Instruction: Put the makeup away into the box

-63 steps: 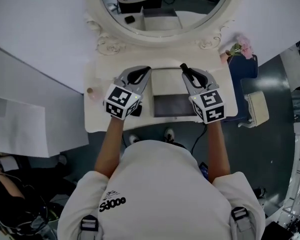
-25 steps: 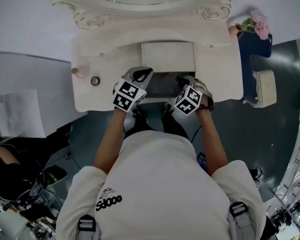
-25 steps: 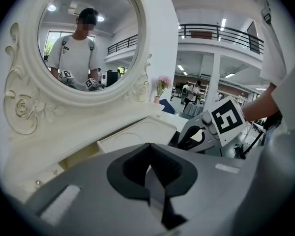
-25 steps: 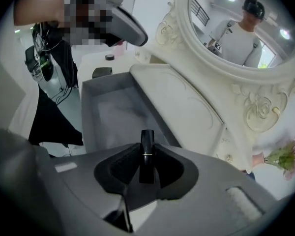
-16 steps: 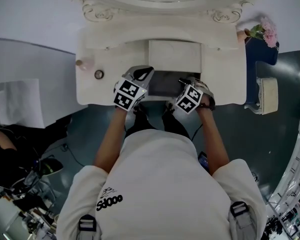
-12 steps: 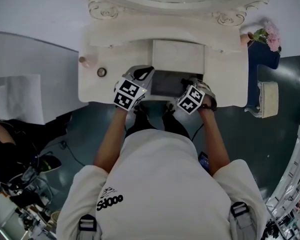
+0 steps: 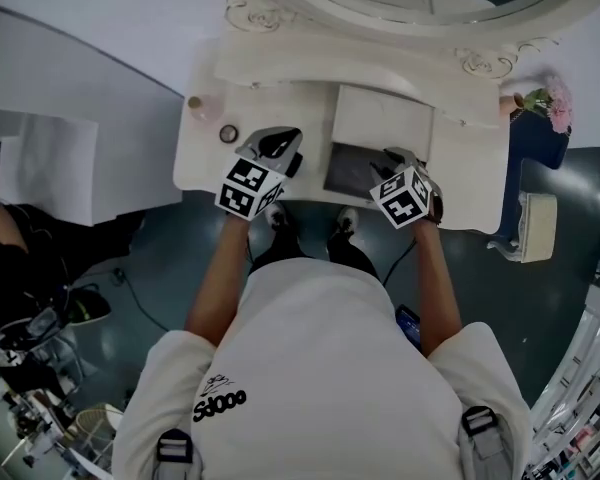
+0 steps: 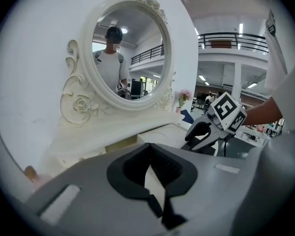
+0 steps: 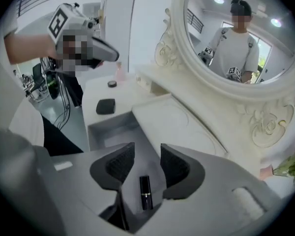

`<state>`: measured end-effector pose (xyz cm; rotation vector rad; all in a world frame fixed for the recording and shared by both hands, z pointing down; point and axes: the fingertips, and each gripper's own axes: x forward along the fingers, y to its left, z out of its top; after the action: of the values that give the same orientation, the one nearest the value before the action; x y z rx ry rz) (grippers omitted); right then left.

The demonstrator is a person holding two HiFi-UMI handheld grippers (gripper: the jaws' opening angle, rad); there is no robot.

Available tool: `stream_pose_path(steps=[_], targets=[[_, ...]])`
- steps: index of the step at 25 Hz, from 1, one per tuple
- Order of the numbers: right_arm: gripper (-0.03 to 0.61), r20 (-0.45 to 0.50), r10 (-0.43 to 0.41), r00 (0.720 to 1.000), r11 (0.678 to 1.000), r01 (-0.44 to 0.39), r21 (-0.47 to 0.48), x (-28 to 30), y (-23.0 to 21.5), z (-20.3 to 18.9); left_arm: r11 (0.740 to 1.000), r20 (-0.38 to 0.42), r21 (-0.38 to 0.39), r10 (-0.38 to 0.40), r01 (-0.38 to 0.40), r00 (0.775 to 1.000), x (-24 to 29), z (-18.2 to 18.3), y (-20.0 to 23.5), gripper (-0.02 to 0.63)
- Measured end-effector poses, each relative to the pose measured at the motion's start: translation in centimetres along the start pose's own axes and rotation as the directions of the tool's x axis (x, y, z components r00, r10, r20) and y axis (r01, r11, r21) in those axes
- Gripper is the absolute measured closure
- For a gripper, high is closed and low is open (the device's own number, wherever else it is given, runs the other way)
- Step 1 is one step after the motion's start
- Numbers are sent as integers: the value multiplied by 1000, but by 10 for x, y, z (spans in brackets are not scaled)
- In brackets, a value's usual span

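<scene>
Lipstick (image 9: pixel 145 192) loose between just-opened fingers (image 9: pixel 119 165) of the right gripper (image 9: pixel 146 152), seemingly on the drawer (image 9: pixel 105 129) floor; left gripper (image 8: pixel 150 154) closed, empty.

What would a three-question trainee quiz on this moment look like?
1. True or false: the left claw is shut with nothing in it.
2. Where is the slim black lipstick tube? A: on the room's floor. B: lying in the open grey-floored drawer, under the right claw. C: clamped in the right claw.
3. Fill in: the flat black compact lies on the white dressing table top, on the drawer's ___ side (the person's own).
Key: 1 true. 2 B; the right claw's jaws have just been opening and stand apart, clear of the tube. 3 left.
</scene>
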<state>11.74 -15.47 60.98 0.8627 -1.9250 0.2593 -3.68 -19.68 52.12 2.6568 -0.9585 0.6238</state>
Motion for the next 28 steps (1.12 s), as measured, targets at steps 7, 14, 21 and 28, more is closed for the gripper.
stream_pose_path(steps=[7,14,21,28], targets=[[480,221,-16,975,999,5,52,-32,5,98,991,75,-49,131,-127,989,-58,4,45,594],[546,334,25,942,1000,-26,-3,-39,29,174,964,113,-91,261,-251,959,-116,-6,85,594],[577,337,112,935,993,-94,-69,-21,73,222,949,23,-123,295,-290,955,-140,-42,122,495],[577,300,138,944,990,-125,-64,1,104,239,963,-91,-138,220,-231,971,-110,-93,152,427]])
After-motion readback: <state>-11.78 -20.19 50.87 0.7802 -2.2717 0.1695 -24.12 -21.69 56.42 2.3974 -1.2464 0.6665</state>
